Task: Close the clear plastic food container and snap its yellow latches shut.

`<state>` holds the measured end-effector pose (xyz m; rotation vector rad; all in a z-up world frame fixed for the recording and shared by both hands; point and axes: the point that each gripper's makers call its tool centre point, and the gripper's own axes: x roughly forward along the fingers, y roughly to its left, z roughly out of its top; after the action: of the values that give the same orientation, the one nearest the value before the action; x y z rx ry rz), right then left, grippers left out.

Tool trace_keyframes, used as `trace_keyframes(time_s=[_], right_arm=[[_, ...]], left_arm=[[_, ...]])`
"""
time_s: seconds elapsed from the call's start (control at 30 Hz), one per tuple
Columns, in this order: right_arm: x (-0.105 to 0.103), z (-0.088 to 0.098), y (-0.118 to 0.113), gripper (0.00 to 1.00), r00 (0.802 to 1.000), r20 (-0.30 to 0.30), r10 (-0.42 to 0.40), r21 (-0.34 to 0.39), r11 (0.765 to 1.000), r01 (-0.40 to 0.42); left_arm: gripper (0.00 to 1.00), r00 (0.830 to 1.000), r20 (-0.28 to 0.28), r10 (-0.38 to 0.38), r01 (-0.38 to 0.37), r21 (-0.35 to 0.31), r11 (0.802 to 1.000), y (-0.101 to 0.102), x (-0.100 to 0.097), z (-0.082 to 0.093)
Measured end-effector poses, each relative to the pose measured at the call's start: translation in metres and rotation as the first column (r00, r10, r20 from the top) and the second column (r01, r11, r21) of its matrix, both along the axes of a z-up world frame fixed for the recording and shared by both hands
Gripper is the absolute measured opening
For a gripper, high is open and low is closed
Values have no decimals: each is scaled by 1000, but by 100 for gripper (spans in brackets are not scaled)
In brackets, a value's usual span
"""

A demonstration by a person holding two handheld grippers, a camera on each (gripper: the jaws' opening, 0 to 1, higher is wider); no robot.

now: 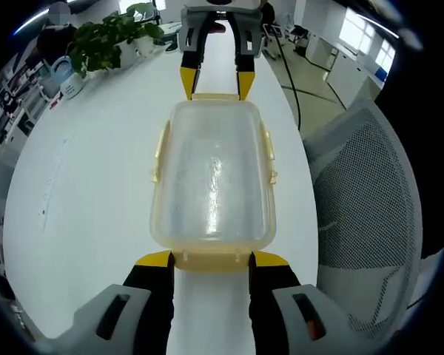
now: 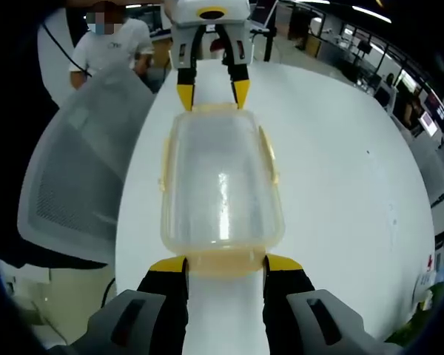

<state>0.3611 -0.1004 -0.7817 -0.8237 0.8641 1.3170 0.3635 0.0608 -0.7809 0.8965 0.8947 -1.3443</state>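
Container is my landmark: clear plastic, lid on, lying flat on the white tabletop, long axis running between my two grippers. My left gripper sits at one short end, its yellow-tipped jaws spread apart, one on each side of the yellow latch there, close against the end wall; I cannot tell whether they actually press on it. My right gripper stands the same way at the opposite short end, jaws apart and straddling that end's latch. In the left gripper view the right gripper shows beyond the far end of the container, tips at the far latch. The yellow side latches along both long edges stick outward rather than lying flat against the walls. Beside one long side of the container, off the tabletop's edge, stands a grey mesh chair. Past the far end from my left gripper, well apart from the container, there is a potted plant. A person in a white shirt is behind the chair.
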Motion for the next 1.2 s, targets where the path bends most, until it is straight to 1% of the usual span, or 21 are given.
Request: trace_keyframes(time_s=[0.43,0.7,0.93,1.2], right_arm=[[1,-2,-2,38,1000,1,-3,0,1000,3],[-2,-9,0,38,1000,-8,4,-15,1000,-4],[1,-14,-4,38,1000,-14,1,-21,1000,-1],[3,-18,-2,38,1000,-16,-3,-19,1000,2]], left_arm=[[39,1000,3,-5,5,13,1000,-2,3,-2],[39,1000,-11,-6,7,30,1000,0,0,-9],[39,1000,-20,-7,7,29,1000,-5,2,-13],[39,1000,-22,-8,9,42,999,-2,4,-18]])
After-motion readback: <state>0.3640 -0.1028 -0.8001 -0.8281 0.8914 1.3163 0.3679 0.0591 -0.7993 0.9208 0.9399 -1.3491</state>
